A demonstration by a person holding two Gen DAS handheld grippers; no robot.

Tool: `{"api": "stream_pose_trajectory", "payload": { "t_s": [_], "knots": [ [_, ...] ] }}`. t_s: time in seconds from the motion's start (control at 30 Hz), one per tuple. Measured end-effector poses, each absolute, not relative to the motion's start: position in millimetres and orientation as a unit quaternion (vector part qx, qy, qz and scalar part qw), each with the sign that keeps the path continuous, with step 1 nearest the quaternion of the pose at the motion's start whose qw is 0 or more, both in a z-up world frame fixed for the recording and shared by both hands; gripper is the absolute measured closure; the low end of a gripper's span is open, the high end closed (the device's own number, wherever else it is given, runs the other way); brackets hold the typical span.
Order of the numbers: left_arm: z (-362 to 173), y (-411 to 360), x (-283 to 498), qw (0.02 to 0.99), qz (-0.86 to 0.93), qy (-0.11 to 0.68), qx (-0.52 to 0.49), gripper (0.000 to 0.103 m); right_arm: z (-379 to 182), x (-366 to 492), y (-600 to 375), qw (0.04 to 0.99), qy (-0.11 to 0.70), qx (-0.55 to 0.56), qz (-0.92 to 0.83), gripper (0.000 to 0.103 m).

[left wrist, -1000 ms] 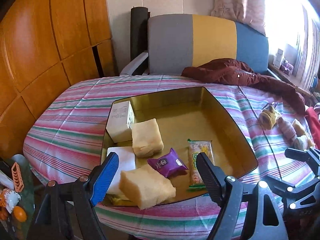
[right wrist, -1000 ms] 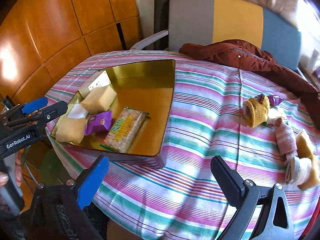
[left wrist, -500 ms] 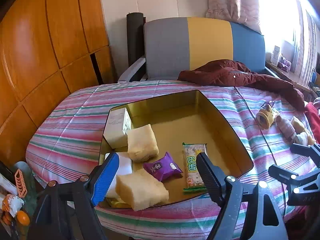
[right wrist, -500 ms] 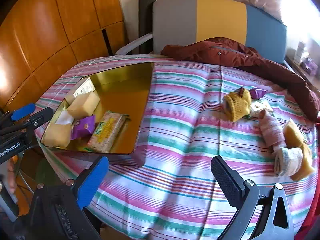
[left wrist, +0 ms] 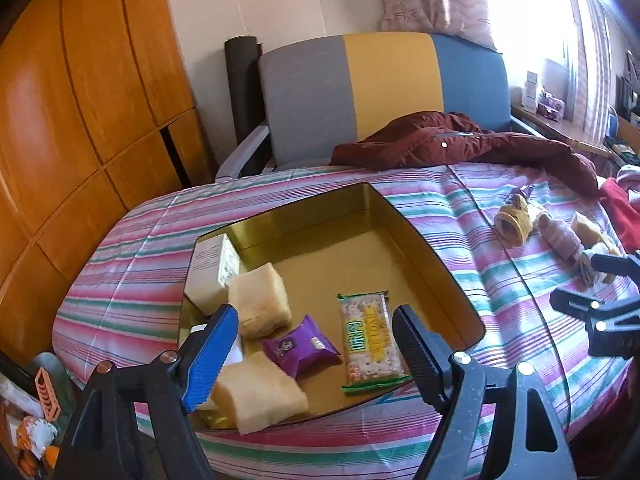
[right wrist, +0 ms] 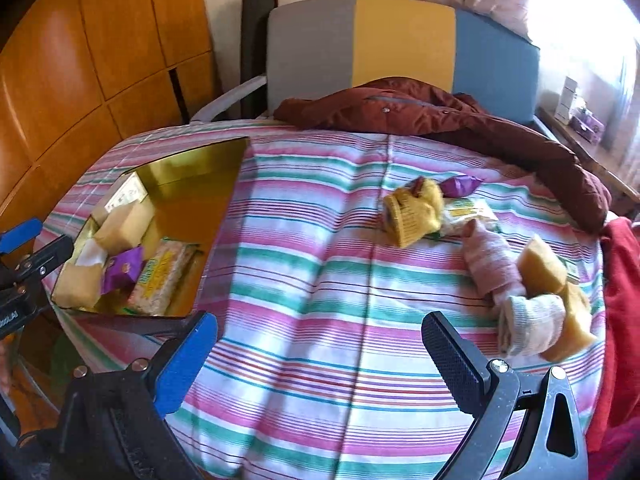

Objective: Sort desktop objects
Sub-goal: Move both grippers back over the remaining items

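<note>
While several snacks are already gathered in the gold tray, a loose cluster of things is left on the striped tablecloth well apart from it, toward the right side of the table. Inside the tray, crowded toward its near left corner, a white box, two pale sponge-like blocks, a purple snack packet and a cracker packet are seen; the far half of the tray is bare. In the loose cluster a yellow sock, a second purple packet, a green-and-white packet partly covered by the sock, a pink striped sock, a white sock and yellow sponges are found, touching or overlapping one another.

Nothing is held by either tool. The left gripper is poised over the tray's near edge with its fingers spread wide and empty, and the right gripper is held above bare cloth, short of the cluster, its fingers likewise wide apart.

A gap between placements is judged to be the step in hand: a fresh pick is still to be made. For the next move, the right gripper would probably have to be carried forward and rightward to the cluster, and one item isolated. The purple packet, lying at the cluster's far edge, seems least entangled; the socks are soft and could be dragged along with a neighbour.

Behind the table a maroon jacket is draped at the foot of a grey, yellow and blue chair.
</note>
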State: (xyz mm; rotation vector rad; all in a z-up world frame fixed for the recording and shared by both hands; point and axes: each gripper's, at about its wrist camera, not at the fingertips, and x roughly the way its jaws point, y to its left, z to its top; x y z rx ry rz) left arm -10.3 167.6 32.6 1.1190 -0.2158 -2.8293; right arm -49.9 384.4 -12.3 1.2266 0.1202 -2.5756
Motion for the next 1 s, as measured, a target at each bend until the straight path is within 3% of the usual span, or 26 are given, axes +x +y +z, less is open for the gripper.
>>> {"api": "stream_pose_trajectory", "payload": {
  "t_s": [0.57,1.0],
  "knots": [
    [31.9,209.5,-23.1,-0.018,-0.924,-0.097,0.369,0.022,-7.4,-77.5,458.9,0.042,0.025,0.436,-0.899,0.000],
    [25.7,251.3,-39.7,-0.108,-0.909,-0.084,0.393,0.022,-3.4,-96.9,562.2,-0.051,-0.071,0.441,-0.893,0.000]
  ]
}}
